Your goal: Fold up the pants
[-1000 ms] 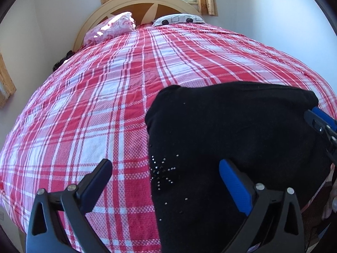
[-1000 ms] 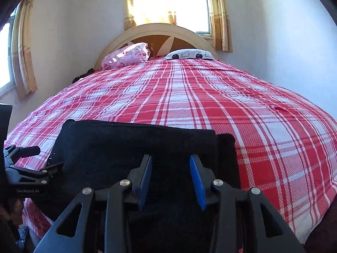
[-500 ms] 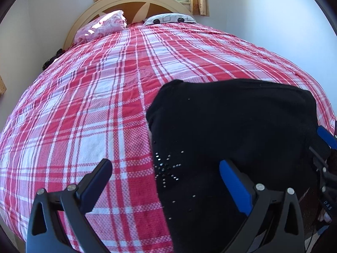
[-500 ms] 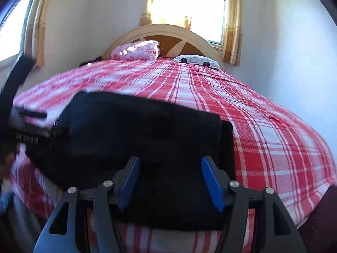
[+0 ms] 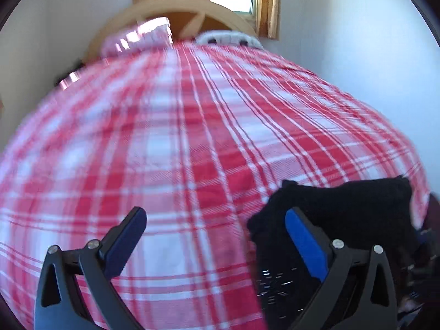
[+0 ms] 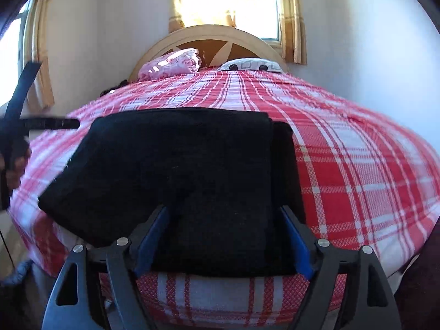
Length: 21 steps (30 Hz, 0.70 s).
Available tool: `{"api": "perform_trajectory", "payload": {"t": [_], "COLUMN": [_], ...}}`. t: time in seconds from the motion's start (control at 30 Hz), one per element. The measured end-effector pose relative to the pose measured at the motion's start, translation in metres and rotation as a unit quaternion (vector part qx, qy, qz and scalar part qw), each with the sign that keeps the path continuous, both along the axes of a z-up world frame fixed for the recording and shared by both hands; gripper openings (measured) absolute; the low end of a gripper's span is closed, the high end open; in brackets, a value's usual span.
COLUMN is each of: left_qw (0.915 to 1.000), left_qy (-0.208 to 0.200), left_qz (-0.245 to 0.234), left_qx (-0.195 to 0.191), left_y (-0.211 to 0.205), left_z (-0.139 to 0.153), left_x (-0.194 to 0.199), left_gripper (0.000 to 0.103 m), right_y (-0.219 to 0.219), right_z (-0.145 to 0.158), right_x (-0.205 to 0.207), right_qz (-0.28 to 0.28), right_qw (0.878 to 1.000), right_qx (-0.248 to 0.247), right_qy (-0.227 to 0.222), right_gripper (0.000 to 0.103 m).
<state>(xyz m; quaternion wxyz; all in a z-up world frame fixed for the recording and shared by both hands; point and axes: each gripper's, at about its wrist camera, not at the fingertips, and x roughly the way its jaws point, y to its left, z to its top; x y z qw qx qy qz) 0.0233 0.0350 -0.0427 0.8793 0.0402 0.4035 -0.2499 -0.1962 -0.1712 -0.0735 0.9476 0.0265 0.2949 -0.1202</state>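
We are holding both grippers, left (image 5: 214, 236) and right (image 6: 225, 231), jaws released, over the folded black pants (image 6: 178, 170) lying on the plaid bed (image 6: 357, 165).

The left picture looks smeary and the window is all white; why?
Left wrist view: the plaid bedspread and pillows are streaked by motion blur. Right wrist view: sharper, but the window is blown out by sunlight; both bulge from the fisheye lens.

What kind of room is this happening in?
Most likely a home bedroom: a bed with a red plaid cover, an arched wooden headboard with pillows, and a curtained window.
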Motion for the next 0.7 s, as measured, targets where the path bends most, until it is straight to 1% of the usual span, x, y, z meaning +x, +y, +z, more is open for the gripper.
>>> {"api": "perform_trajectory", "payload": {"t": [0.03,0.07,0.1,0.17,0.2,0.27,0.33,0.37,0.4,0.43,0.47,0.5,0.53,0.57,0.6,0.63,0.67,0.7], "left_qw": [0.9986,0.9955,0.9916,0.9844,0.9820,0.9800,0.9789,0.9805,0.9838,0.9889,0.9918,0.9939,0.9963,0.9983,0.9995,0.9994,0.9973,0.9955], "left_qy": [0.048,0.083,0.111,0.145,0.153,0.156,0.161,0.157,0.146,0.119,0.099,0.084,0.060,0.031,-0.002,-0.034,-0.069,-0.087], "left_qz": [-0.012,-0.021,-0.026,-0.027,-0.026,-0.029,-0.029,-0.018,-0.002,0.015,0.022,0.025,0.025,0.021,0.014,0.005,-0.009,-0.019], "left_qx": [-0.021,-0.042,-0.061,-0.097,-0.108,-0.119,-0.122,-0.116,-0.105,-0.088,-0.078,-0.068,-0.056,-0.046,-0.029,-0.003,0.024,0.032], "left_y": [-0.003,-0.005,-0.006,-0.005,-0.005,-0.008,-0.010,-0.010,-0.007,-0.003,0.001,0.005,0.009,0.012,0.011,0.010,0.005,0.003], "left_z": [-0.008,-0.015,-0.022,-0.033,-0.037,-0.037,-0.035,-0.032,-0.027,-0.021,-0.016,-0.014,-0.012,-0.011,-0.011,-0.012,-0.013,-0.014], "left_x": [0.007,0.011,0.013,0.017,0.019,0.023,0.026,0.026,0.025,0.018,0.014,0.008,-0.006,-0.019,-0.034,-0.049,-0.068,-0.079], "left_gripper": [0.092,0.088,0.084,0.084,0.084,0.084,0.084,0.084,0.084,0.084,0.084,0.084,0.082,0.078,0.071,0.065,0.062,0.058], "right_y": [0.000,-0.002,-0.005,-0.006,-0.006,-0.008,-0.009,-0.009,-0.010,-0.011,-0.012,-0.012,-0.013,-0.012,-0.010,-0.008,-0.006,-0.003], "right_z": [0.000,-0.001,0.000,0.001,0.002,0.002,0.003,0.004,0.007,0.011,0.019,0.029,0.040,0.054,0.065,0.077,0.086,0.094], "right_x": [0.001,0.000,0.000,0.000,0.000,0.000,0.000,0.002,0.002,0.001,0.000,-0.003,-0.004,-0.002,0.005,0.015,0.029,0.044], "right_qz": [-0.001,-0.003,-0.003,0.000,0.002,0.008,0.013,0.015,0.014,0.005,-0.008,-0.010,0.000,0.016,0.033,0.058,0.085,0.115], "right_qw": [1.000,1.000,1.000,1.000,1.000,1.000,0.999,0.999,0.999,0.999,0.999,1.000,1.000,1.000,0.999,0.998,0.996,0.993], "right_qx": [0.001,0.011,0.021,0.021,0.019,0.022,0.024,0.025,0.029,0.029,0.027,0.024,0.020,0.012,0.006,0.007,0.013,0.022], "right_qy": [0.000,0.000,-0.001,0.004,0.008,0.014,0.018,0.023,0.029,0.030,0.026,0.016,0.004,-0.005,-0.007,-0.003,0.003,0.008], "right_gripper": [0.082,0.082,0.082,0.082,0.082,0.082,0.082,0.082,0.082,0.082,0.082,0.082,0.082,0.082,0.082,0.082,0.082,0.079]}}
